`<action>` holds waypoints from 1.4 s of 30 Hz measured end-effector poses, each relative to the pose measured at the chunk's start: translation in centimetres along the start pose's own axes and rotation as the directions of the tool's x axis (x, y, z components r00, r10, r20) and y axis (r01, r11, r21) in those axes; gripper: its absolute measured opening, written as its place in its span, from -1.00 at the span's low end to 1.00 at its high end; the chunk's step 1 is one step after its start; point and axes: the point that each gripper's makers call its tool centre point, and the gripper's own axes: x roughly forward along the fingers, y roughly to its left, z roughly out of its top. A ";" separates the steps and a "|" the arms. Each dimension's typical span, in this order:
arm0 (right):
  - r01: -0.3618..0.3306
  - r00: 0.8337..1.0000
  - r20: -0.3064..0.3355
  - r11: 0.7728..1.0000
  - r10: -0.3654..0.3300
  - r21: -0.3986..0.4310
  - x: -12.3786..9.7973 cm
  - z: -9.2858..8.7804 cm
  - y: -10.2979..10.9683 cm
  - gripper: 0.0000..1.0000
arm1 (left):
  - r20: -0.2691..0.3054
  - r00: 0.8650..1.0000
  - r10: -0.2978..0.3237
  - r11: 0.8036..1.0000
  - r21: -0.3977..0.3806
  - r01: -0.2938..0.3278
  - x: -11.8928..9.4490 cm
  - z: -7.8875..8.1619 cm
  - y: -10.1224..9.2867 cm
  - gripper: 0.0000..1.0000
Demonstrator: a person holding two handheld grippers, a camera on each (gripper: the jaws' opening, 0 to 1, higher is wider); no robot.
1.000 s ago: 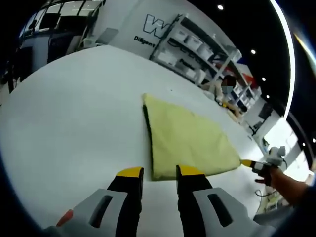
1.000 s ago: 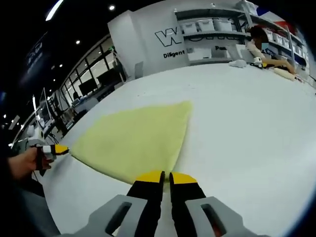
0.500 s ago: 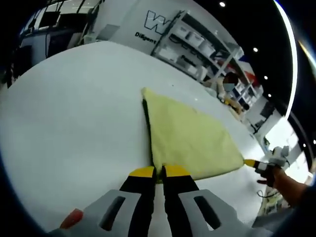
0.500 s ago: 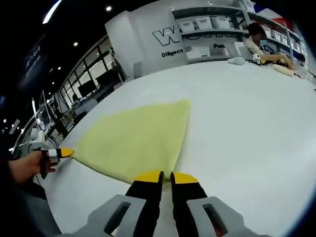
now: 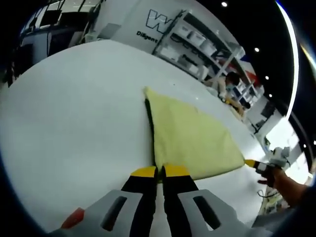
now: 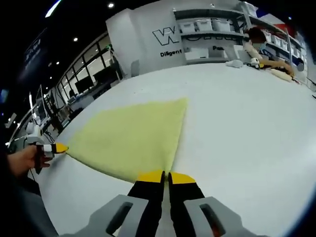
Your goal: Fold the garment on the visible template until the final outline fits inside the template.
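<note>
Left gripper (image 5: pixel 158 171) and right gripper (image 6: pixel 166 177) each clamp a near corner of the yellow garment (image 5: pixel 190 138) on the white desk (image 5: pixel 74 113).

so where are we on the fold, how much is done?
Done: the pale yellow cloth garment lies flat on the white table, already doubled, with a layered edge along its left side in the left gripper view. In hand: the left gripper and right gripper are each shut on a near corner. Left: the next fold; no template outline is visible, so fit can't be judged.
</note>
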 end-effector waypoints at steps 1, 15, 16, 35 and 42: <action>0.001 1.000 0.003 1.000 -0.001 -0.003 0.0 0.1 0.0 -1.00 | 0.000 1.000 0.000 1.000 0.001 0.000 0.0 0.0 0.0 -1.00; -0.043 0.996 -0.085 0.996 0.037 -0.075 -3.3 -1.5 1.7 -1.00 | -0.076 0.997 -0.009 1.000 0.014 0.010 -2.6 -2.2 -0.5 -1.00; -0.041 0.996 -0.086 0.996 0.035 -0.078 -3.5 -1.6 1.8 -1.00 | -0.082 0.997 -0.010 1.000 0.014 0.011 -2.7 -2.4 -0.6 -1.00; -0.005 0.985 -0.171 0.988 -0.022 -0.156 -6.1 -4.7 2.1 -1.00 | -0.161 0.987 0.032 0.991 0.130 -0.011 -5.1 -5.5 -1.2 -1.00; 0.000 0.980 -0.194 0.976 -0.043 -0.216 -5.8 -5.6 2.2 -1.00 | -0.156 0.987 0.041 0.985 0.169 -0.014 -5.1 -5.6 -1.2 -1.00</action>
